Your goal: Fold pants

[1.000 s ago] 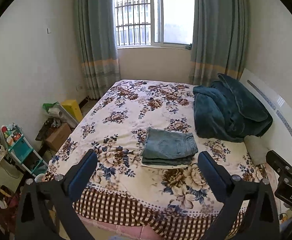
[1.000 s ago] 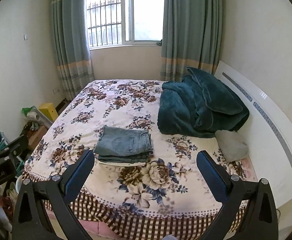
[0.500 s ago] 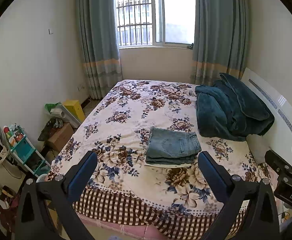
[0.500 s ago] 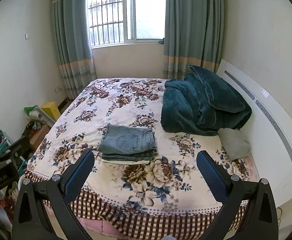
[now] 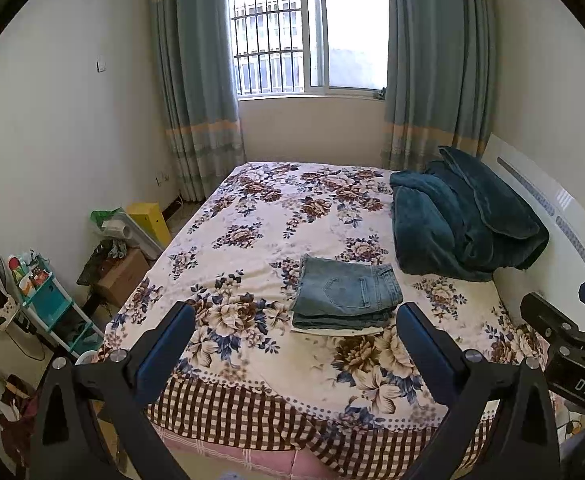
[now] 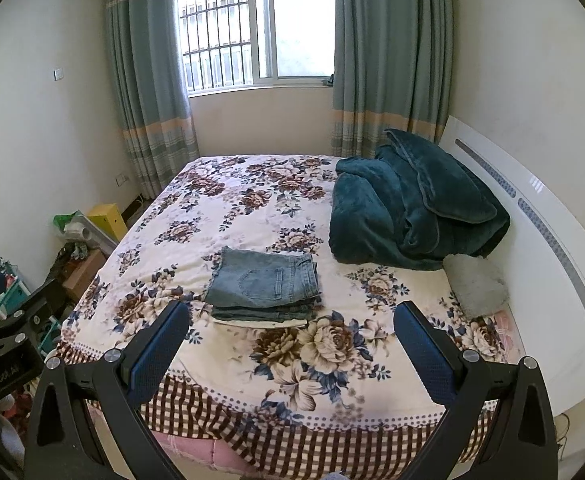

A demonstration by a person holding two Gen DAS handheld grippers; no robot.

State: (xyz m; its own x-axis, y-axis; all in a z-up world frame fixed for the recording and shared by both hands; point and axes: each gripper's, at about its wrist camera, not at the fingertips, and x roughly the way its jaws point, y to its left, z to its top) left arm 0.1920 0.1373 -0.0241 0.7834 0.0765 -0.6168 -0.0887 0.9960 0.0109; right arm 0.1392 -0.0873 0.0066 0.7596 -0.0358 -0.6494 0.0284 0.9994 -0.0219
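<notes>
- The folded blue denim pants [image 5: 346,294] lie as a compact stack on the floral-print bedspread of the bed [image 5: 252,240], toward its near edge; we take the stack as our landmark.
- Both left tongs [image 5: 294,346] and right tongs [image 6: 292,344] hang apart and empty, nearer to us than the stack and off the bed's foot, touching nothing.
- We judge the folding essentially done, so the step in hand is to back off cleanly: we would hold the jaws wide and draw straight away from the stack, so no fingertip catches the top layer.
- If we tidy further, we would press the stack's near edge square, where a pale layer [image 6: 260,323] shows beneath the denim.
- To the right of the stack sits a heaped dark teal plush blanket [image 5: 460,224], near but apart; a grey cushion [image 6: 476,284] lies further right.
- Left of the stack, beyond the bed's side, floor clutter includes a yellow box [image 5: 150,222] and a teal shelf rack [image 5: 48,304]; neither obstructs us.
</notes>
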